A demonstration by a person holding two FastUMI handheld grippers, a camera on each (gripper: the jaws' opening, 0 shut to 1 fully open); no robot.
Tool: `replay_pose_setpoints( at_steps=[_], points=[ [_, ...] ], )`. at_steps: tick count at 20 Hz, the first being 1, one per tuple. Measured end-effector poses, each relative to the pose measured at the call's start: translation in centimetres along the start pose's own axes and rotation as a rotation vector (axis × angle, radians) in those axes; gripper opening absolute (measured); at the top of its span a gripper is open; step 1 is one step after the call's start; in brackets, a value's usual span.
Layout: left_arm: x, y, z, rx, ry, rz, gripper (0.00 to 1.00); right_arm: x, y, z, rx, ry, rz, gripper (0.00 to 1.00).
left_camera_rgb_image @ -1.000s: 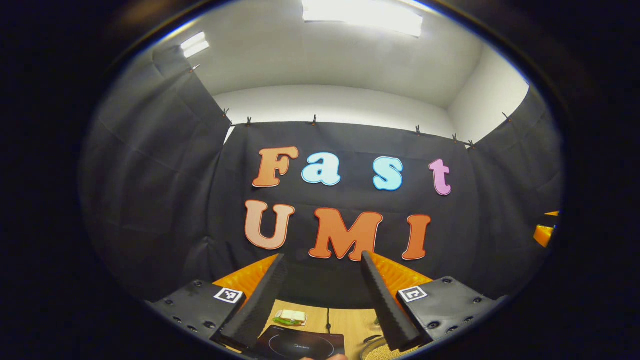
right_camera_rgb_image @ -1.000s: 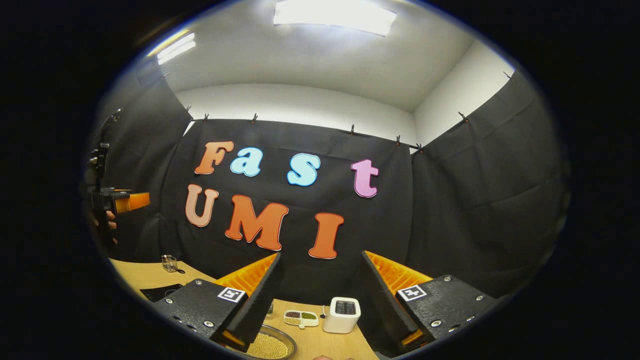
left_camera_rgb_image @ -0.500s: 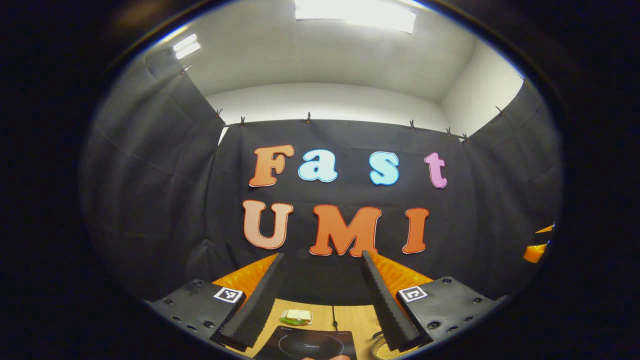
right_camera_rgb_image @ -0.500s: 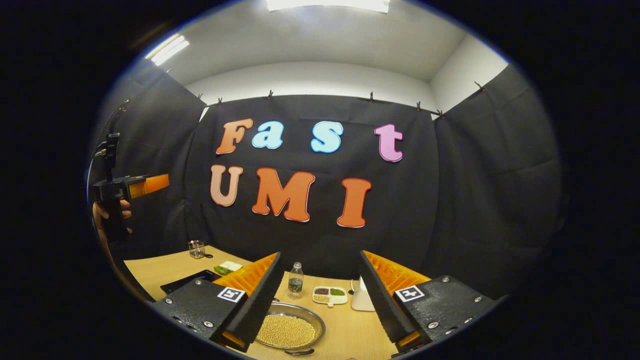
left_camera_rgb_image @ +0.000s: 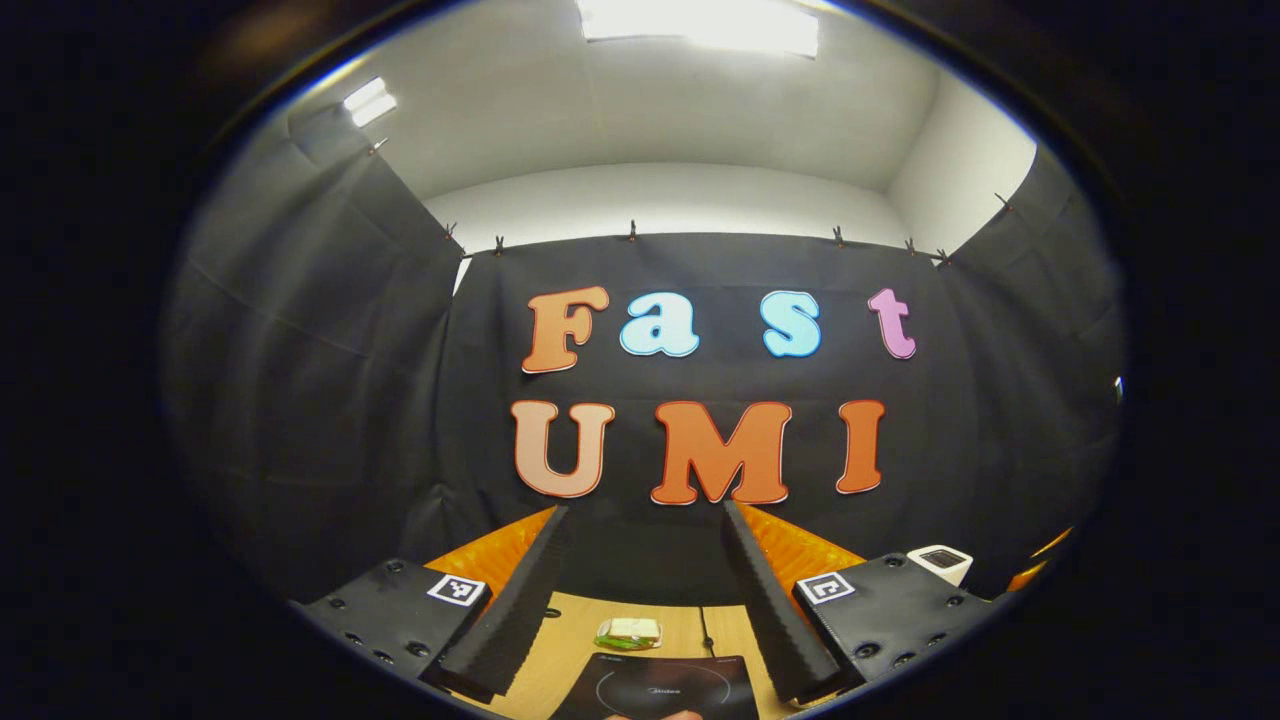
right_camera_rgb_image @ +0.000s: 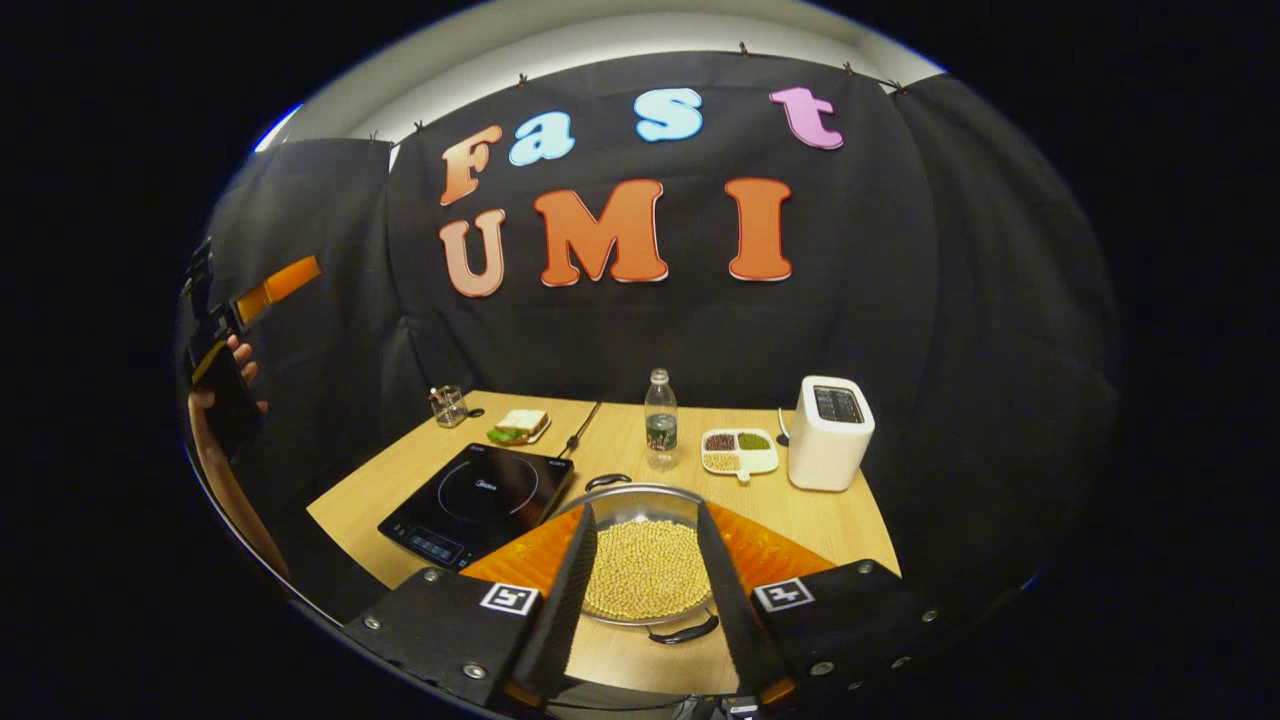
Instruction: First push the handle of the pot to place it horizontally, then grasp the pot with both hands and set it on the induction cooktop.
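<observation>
A shallow metal pot [right_camera_rgb_image: 632,491] full of yellow beans sits on the wooden table [right_camera_rgb_image: 840,520], just right of the black induction cooktop [right_camera_rgb_image: 470,498]. One dark pot handle [right_camera_rgb_image: 684,632] points toward me, the other [right_camera_rgb_image: 607,481] points away. My right gripper [right_camera_rgb_image: 645,512] hovers open above the pot, its fingers framing the beans without touching them. My left gripper [left_camera_rgb_image: 645,515] is open and held high, with the cooktop [left_camera_rgb_image: 660,690] below it. A hand holds the left gripper [right_camera_rgb_image: 285,282] up at the far left of the right gripper view.
Behind the pot stand a water bottle [right_camera_rgb_image: 658,415], a divided dish [right_camera_rgb_image: 740,450] of beans and a white toaster [right_camera_rgb_image: 828,430]. A sandwich plate [right_camera_rgb_image: 520,425] and a small glass jar [right_camera_rgb_image: 448,405] lie behind the cooktop, whose cord [right_camera_rgb_image: 580,432] runs back.
The right gripper has tipped down toward the table, bringing the pot between its fingers, which stand somewhat closer together. The left gripper has shifted slightly.
</observation>
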State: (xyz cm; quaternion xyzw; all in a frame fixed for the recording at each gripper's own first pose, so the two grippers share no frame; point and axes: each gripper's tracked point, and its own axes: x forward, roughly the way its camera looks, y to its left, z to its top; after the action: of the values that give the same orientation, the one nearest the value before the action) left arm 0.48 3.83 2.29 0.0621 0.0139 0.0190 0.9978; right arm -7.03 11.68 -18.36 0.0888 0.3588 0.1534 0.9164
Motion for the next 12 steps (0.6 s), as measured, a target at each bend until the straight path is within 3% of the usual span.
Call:
replay_pose_setpoints(
  at_steps=[1,2,3,5,6,8,12],
  points=[
    [0.0,0.1,0.1,0.009,-0.002,0.004,0.97,0.3,0.2,-0.7,0.0,0.029,0.003,0.59],
    [-0.1,0.2,0.2,0.012,-0.003,0.005,0.97,0.6,0.5,-1.6,0.005,0.06,0.014,0.44],
    [-0.1,0.2,0.0,0.013,-0.003,0.002,0.97,0.7,0.8,-2.9,0.009,0.097,0.028,0.44],
    [-0.2,0.4,-0.2,0.014,0.001,0.004,0.97,1.2,1.3,-5.5,0.025,0.175,0.043,0.31],
    [-0.1,0.6,-0.3,0.014,0.004,0.005,0.97,1.3,1.3,-6.7,0.034,0.207,0.048,0.18],
    [-0.2,0.5,-0.4,0.019,0.006,0.001,0.97,2.1,1.9,-8.5,0.066,0.264,0.068,0.06],
    [-0.4,0.6,-0.2,0.018,0.001,0.004,0.98,2.4,3.4,-14.2,0.245,0.515,0.126,0.0]
  ],
)
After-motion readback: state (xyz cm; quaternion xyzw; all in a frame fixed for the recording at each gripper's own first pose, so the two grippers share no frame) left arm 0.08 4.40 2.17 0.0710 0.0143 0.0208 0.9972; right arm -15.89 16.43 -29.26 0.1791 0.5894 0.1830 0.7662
